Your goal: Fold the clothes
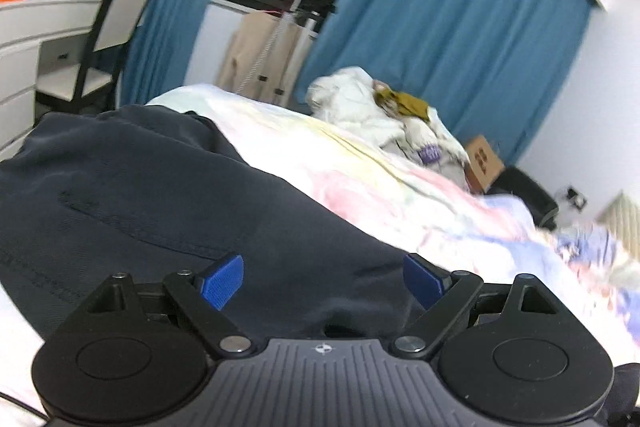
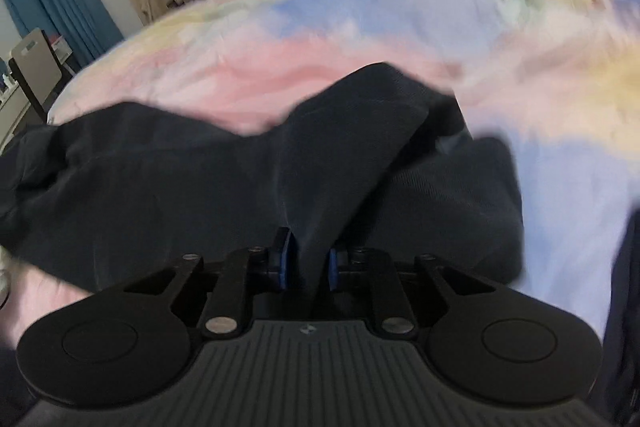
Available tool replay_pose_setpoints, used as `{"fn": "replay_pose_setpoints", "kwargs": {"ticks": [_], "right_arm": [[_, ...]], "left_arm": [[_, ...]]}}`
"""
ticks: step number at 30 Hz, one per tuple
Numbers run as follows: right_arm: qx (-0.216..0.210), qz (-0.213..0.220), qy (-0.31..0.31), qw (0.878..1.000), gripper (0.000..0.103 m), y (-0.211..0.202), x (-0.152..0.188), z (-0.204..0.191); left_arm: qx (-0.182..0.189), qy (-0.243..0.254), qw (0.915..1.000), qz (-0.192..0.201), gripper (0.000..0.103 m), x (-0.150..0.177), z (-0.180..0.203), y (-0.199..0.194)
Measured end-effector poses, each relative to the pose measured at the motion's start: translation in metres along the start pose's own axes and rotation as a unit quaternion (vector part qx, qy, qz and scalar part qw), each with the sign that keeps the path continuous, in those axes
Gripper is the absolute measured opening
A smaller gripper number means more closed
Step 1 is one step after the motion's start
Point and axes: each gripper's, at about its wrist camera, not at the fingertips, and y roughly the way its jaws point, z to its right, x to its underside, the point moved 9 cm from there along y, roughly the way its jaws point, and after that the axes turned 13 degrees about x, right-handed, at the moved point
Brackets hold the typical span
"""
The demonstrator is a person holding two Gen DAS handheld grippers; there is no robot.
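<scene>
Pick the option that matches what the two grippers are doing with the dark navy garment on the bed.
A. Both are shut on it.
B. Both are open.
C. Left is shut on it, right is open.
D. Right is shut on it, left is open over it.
D: the right gripper has its jaws closed on a raised fold of the dark navy fabric garment, while the left gripper has its jaws spread wide above the cloth, gripping nothing.
</scene>
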Motion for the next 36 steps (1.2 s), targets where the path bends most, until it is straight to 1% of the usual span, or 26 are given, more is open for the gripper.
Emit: {"fn": "replay_pose_setpoints", "kwargs": {"ticks": [2,5,6,7,8,10,11,13,15,16,17,19,20,21,22,24,26,27,28,29,30,31,32,33,35,36], "right_arm": [[-0.011,-0.022,0.016,1.000,0.013,0.001,0.023,0.013],[-0.042,-0.043,0.060,0.996,0.014,-0.001,0.050,0.035],[-0.045,-0.037,0.069,0.996,0.016,-0.008,0.048,0.039],[-0.048,-0.031,0.077,0.995,0.024,-0.016,0.045,0.044],[-0.038,-0.016,0.073,0.996,0.035,-0.026,0.038,0.047],[-0.019,0.027,0.055,0.998,0.045,-0.048,0.011,0.048],[-0.020,0.046,0.050,0.997,0.052,-0.057,-0.007,0.046],[-0.025,0.083,0.036,0.996,0.060,-0.070,-0.042,0.039],[-0.028,0.107,0.011,0.994,0.067,-0.067,-0.084,0.025],[-0.030,0.103,0.001,0.994,0.073,-0.057,-0.100,0.019],[-0.040,0.087,-0.005,0.995,0.079,-0.040,-0.115,0.010],[-0.052,0.044,0.009,0.998,0.081,0.003,-0.138,-0.004],[-0.037,0.013,0.011,0.999,0.085,0.031,-0.144,-0.012],[-0.010,-0.021,0.001,1.000,0.087,0.063,-0.147,-0.018],[0.022,-0.043,-0.007,0.999,0.092,0.085,-0.145,-0.017],[0.084,-0.086,-0.023,0.993,0.092,0.126,-0.142,-0.014],[0.076,-0.120,-0.017,0.990,0.092,0.145,-0.131,-0.018],[0.071,-0.136,-0.014,0.988,0.091,0.155,-0.126,-0.020],[0.066,-0.153,-0.010,0.986,0.078,0.164,-0.121,-0.022],[0.062,-0.146,-0.013,0.987,0.066,0.161,-0.119,-0.027],[0.058,-0.138,-0.016,0.989,0.040,0.158,-0.118,-0.033],[0.055,-0.125,-0.016,0.990,0.010,0.150,-0.119,-0.037],[0.051,-0.112,-0.017,0.992,0.008,0.142,-0.120,-0.040],[0.058,-0.088,-0.022,0.994,0.007,0.130,-0.127,-0.044],[0.069,-0.031,-0.033,0.997,0.006,0.102,-0.151,-0.048],[0.066,-0.006,-0.028,0.997,0.006,0.088,-0.166,-0.048]], "left_arm": [[-0.002,0.013,0.9998,-0.014,0.089,0.009,0.004,0.005],[-0.006,0.014,0.9992,-0.038,0.088,0.024,0.006,0.016],[-0.010,0.016,0.9989,-0.044,0.088,0.028,0.007,0.019],[-0.014,0.018,0.9985,-0.049,0.088,0.032,0.007,0.022],[-0.018,0.022,0.9983,-0.051,0.088,0.033,0.006,0.024],[-0.023,0.028,0.9978,-0.055,0.088,0.035,0.005,0.029],[-0.025,0.031,0.9977,-0.056,0.088,0.036,0.004,0.032],[-0.025,0.034,0.9975,-0.057,0.088,0.038,0.004,0.036],[-0.026,0.037,0.9974,-0.056,0.088,0.039,0.004,0.041],[-0.026,0.037,0.9975,-0.054,0.088,0.039,0.004,0.043],[-0.026,0.038,0.9976,-0.052,0.088,0.039,0.003,0.044],[-0.025,0.038,0.9977,-0.049,0.088,0.038,0.004,0.046],[-0.025,0.038,0.9978,-0.048,0.088,0.037,0.004,0.047],[-0.024,0.038,0.9981,-0.044,0.088,0.035,0.003,0.046],[-0.023,0.037,0.9982,-0.040,0.088,0.033,0.003,0.044],[-0.021,0.037,0.9986,-0.032,0.088,0.030,0.001,0.042],[-0.018,0.034,0.9989,-0.028,0.088,0.028,-0.001,0.042],[-0.016,0.032,0.9990,-0.027,0.088,0.027,-0.002,0.042],[-0.015,0.032,0.9990,-0.027,0.088,0.026,-0.003,0.043],[-0.015,0.031,0.9990,-0.027,0.088,0.026,-0.004,0.044],[-0.013,0.032,0.9990,-0.026,0.088,0.024,-0.004,0.044],[-0.012,0.034,0.9990,-0.026,0.088,0.023,-0.004,0.044],[-0.011,0.035,0.9990,-0.025,0.088,0.022,-0.005,0.045],[-0.010,0.036,0.9990,-0.024,0.088,0.021,-0.004,0.044],[-0.011,0.038,0.9990,-0.020,0.088,0.018,-0.005,0.042],[-0.016,0.040,0.9989,-0.019,0.088,0.016,-0.006,0.041]]}}
